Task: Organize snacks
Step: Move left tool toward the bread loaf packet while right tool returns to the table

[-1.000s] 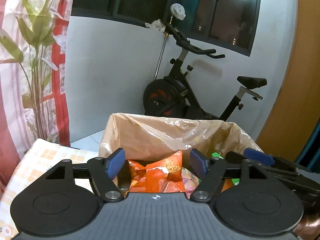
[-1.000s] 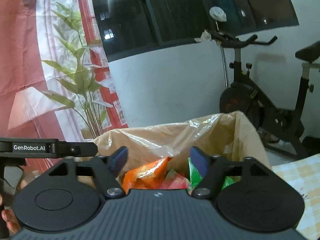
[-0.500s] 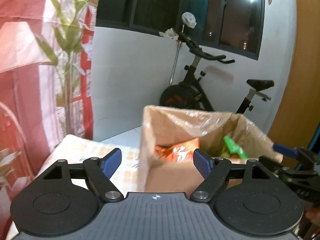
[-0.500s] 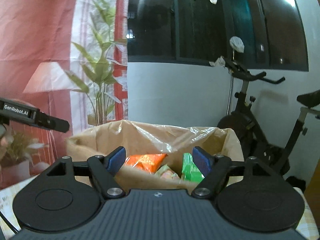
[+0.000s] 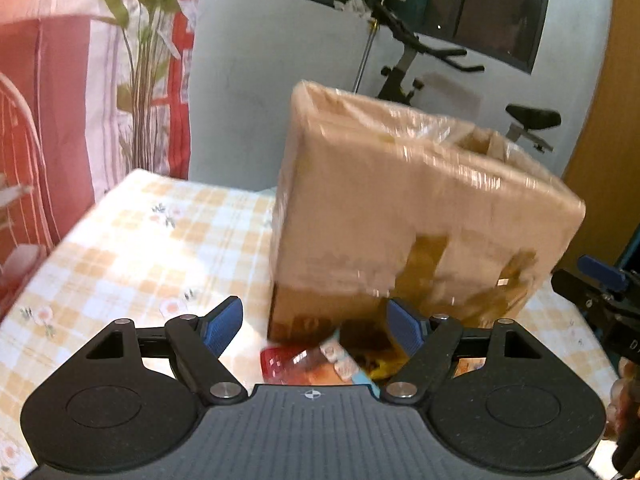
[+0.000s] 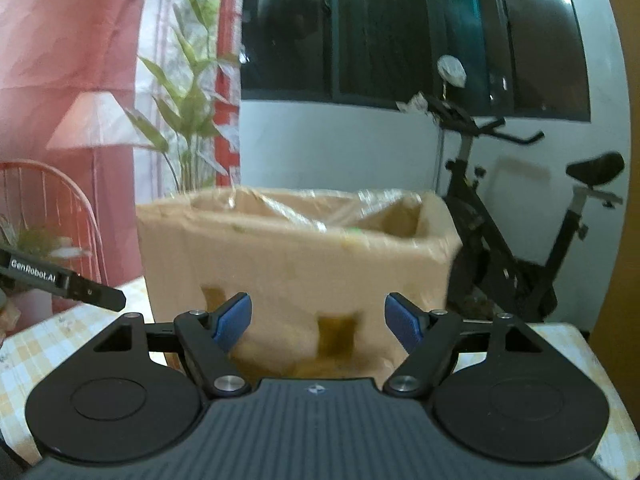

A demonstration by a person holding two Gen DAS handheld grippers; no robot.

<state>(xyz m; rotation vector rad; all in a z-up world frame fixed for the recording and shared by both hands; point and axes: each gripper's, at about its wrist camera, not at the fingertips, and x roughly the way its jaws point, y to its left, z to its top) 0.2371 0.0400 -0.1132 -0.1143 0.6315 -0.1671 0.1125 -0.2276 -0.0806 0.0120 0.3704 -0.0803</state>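
Closest in the left wrist view, the left tongs [image 5: 314, 328] stand wide with nothing pressed between the blue pads. They have just been opening, and no packet sits in the gap. Just beyond the fingertips, a small heap of snack packets [image 5: 316, 364] lies on the table [image 5: 120, 248], right at the foot of the cardboard box [image 5: 420, 208]. One packet looks red and another has a pale blue edge, though blur makes the kinds hard to tell. The tongs point down toward this heap, which suggests the next pick is meant to come from here.

The right tongs [image 6: 318, 326] are also wide and empty, held lower and more level, facing the box [image 6: 296, 264] side-on. Their tip [image 5: 600, 276] shows at the right edge of the left view, well clear of the packets, probably so the two tools do not crowd one another.

The box stands upright on the checked cloth, open at the top and lined with clear plastic, so packets can be dropped in from above. A hint of green shows just inside its rim in the right view.

Farther back are an exercise bike [image 6: 520, 240] by the white wall, a dark window above it, and a flowered curtain [image 5: 80, 80] to the left.
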